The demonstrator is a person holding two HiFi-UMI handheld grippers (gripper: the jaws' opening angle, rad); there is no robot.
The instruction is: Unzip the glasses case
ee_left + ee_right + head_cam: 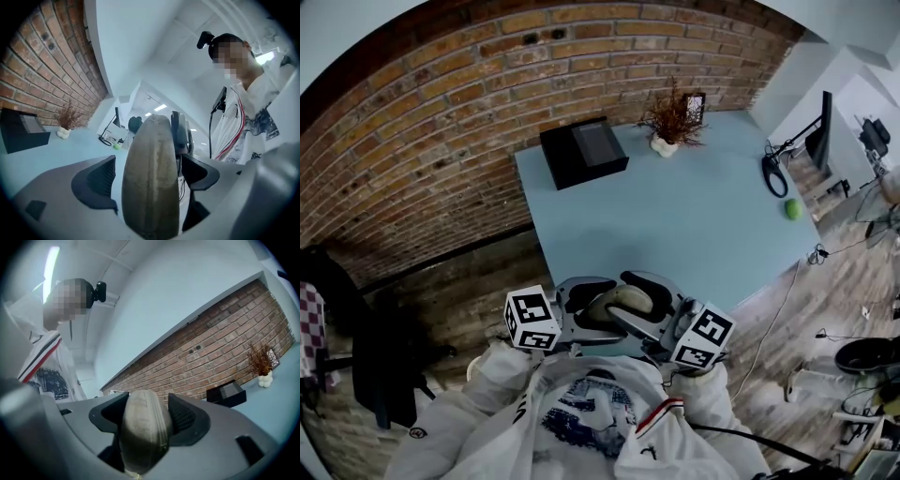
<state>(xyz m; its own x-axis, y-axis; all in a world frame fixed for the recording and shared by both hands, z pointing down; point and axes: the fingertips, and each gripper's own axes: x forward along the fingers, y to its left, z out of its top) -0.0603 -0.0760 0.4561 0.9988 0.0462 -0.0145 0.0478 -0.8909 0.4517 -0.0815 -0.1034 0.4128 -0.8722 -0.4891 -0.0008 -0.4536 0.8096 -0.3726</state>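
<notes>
Holding the left claw (586,307) spread wide around one end of the case (619,302), pads clear of it on both sides, gripping nothing. Keeping the case in the air just above the near edge of the table (694,216), lying level between the two claws. Clamping the right claw (649,305) on the other end, pads pressing its sides. Judging the step as set-up: case steadied, seam looking closed, unzipping not yet begun. Probably needing next to find the zip pull, showing in no view, then pinching it with the left claw and drawing it along the seam while bracing with the right.
</notes>
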